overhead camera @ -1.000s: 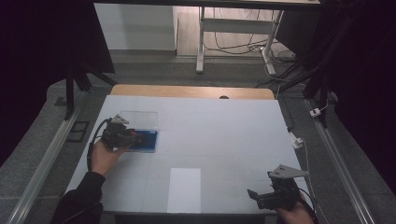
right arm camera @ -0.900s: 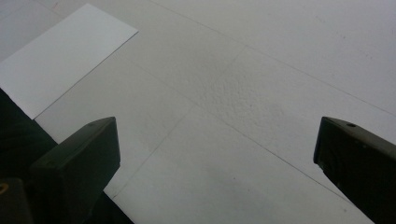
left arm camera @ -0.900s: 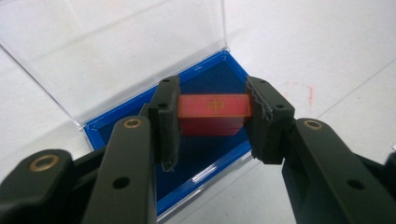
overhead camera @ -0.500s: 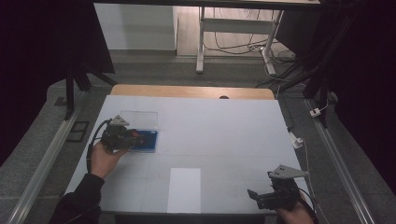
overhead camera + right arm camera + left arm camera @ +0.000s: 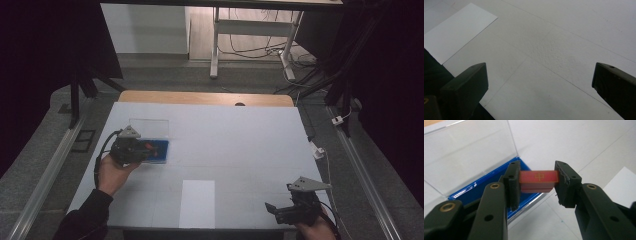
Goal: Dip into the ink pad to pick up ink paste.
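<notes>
Pinching a red block (image 5: 539,181) between its fingers, the left gripper (image 5: 537,182) hovers over the blue case (image 5: 484,187) beneath; next likely the white sheet (image 5: 197,202), while the right gripper (image 5: 539,82) idles, spread.

Red block (image 5: 539,180) (gold cross mark); blue case (image 5: 486,187), clear lid (image 5: 466,155); black tongs (image 5: 537,186); white table (image 5: 240,145).

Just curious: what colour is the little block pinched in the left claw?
Red, with a thin gold marking; the block shows best in the left gripper view.
</notes>
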The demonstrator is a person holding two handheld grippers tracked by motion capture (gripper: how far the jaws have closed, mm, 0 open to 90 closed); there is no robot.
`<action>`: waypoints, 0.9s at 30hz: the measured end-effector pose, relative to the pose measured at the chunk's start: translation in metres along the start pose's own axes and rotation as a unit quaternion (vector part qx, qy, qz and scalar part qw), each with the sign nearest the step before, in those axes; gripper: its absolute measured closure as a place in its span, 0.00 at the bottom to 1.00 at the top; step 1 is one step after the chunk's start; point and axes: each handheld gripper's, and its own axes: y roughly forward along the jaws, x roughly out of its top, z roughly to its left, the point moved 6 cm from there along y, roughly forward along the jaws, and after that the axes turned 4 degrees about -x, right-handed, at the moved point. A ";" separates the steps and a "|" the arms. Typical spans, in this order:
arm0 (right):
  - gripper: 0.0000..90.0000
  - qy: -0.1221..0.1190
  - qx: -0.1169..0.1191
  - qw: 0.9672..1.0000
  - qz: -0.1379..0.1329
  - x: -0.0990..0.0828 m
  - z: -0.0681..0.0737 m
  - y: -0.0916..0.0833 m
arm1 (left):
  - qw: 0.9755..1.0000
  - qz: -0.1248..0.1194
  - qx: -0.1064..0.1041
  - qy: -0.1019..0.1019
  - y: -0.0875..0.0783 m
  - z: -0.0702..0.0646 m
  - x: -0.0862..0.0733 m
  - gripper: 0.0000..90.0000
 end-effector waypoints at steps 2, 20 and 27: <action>0.01 0.000 0.000 1.000 0.000 0.000 0.000 0.000 | 1.000 -0.001 -0.004 0.000 -0.001 -0.003 0.000 0.64; 0.01 -0.001 0.000 1.000 -0.001 0.000 0.000 0.000 | 0.999 -0.004 -0.039 0.035 -0.006 -0.040 0.001 0.64; 0.01 -0.001 0.001 1.000 -0.001 0.000 0.000 0.000 | 0.998 -0.006 -0.050 0.045 -0.007 -0.052 0.001 0.64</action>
